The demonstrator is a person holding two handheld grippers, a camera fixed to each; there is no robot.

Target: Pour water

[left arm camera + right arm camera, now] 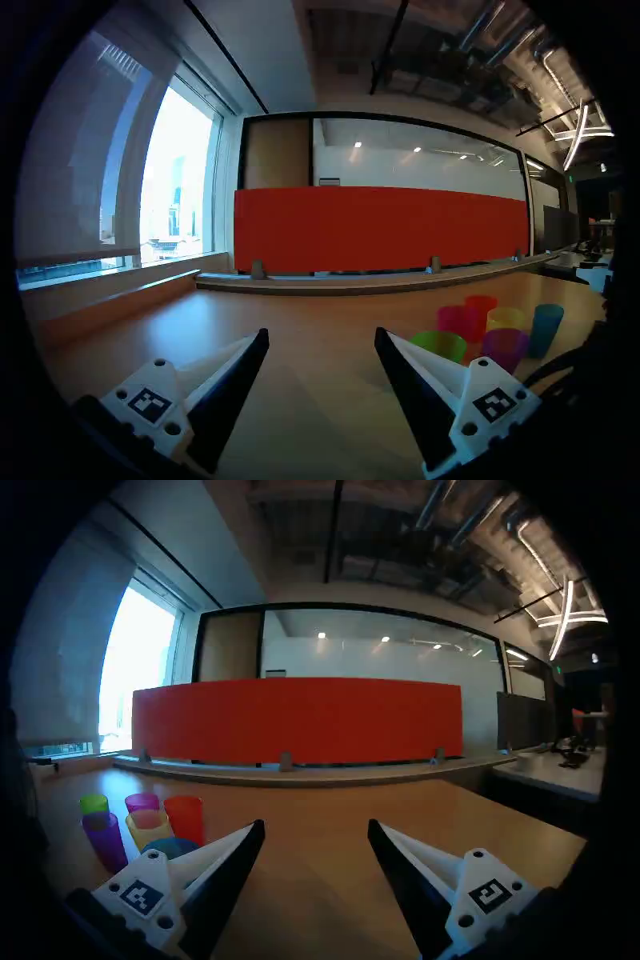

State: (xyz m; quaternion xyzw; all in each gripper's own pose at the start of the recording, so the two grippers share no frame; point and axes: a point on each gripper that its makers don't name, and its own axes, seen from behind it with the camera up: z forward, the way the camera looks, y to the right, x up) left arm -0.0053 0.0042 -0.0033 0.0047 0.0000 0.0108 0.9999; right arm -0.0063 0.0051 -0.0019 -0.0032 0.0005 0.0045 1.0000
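Both open, empty: cluster of upright coloured plastic cups (480, 318) on wooden table (320, 316), before red divider panel (376, 228), lies right of left gripper (320, 376), left of right gripper (314, 864), about equally near.

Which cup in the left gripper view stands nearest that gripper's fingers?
The green cup: front of the cluster, right beside one finger of the left gripper; the purple cup and the rest stand farther off.
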